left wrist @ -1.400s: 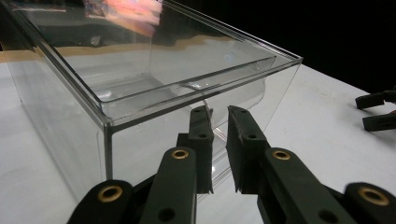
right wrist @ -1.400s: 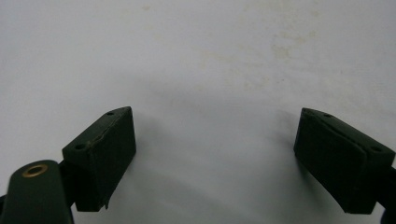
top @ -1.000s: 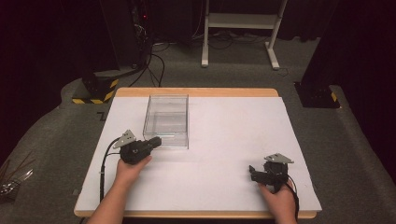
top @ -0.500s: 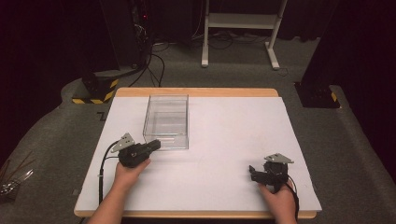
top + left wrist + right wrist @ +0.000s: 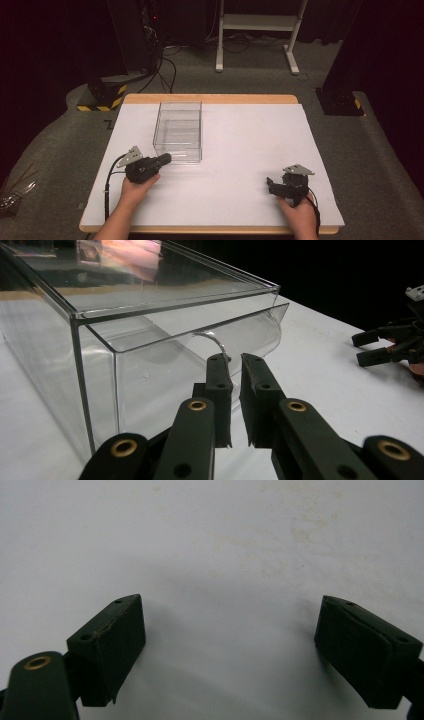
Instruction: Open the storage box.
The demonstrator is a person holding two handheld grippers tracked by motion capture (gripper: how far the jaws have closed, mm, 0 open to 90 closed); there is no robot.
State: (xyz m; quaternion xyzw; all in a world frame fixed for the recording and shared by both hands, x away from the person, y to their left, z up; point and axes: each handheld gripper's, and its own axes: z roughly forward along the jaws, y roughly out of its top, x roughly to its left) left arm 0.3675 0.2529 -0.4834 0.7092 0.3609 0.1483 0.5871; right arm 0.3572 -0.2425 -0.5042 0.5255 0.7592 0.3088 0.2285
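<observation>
Clear box [image 5: 178,131] | L gripper [image 5: 235,385] jaws clenched at front flap, grip unclear | R gripper [image 5: 227,650] jaws released

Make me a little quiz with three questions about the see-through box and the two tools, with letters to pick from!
1. Where is the clear box?
A. right in front of the left tool
B. beside the right tool
C. on the floor

2. How many tools are on the white table?
A. one
B. two
C. four

3. How are the right tool's jaws?
A. squeezing the box
B. wide open, nothing between
C. holding a cup

Answers: 1 A, the left tool's tips sit at the box's near end; 2 B, each hand holds one; 3 B, the right gripper view shows bare table between the jaws.
</observation>
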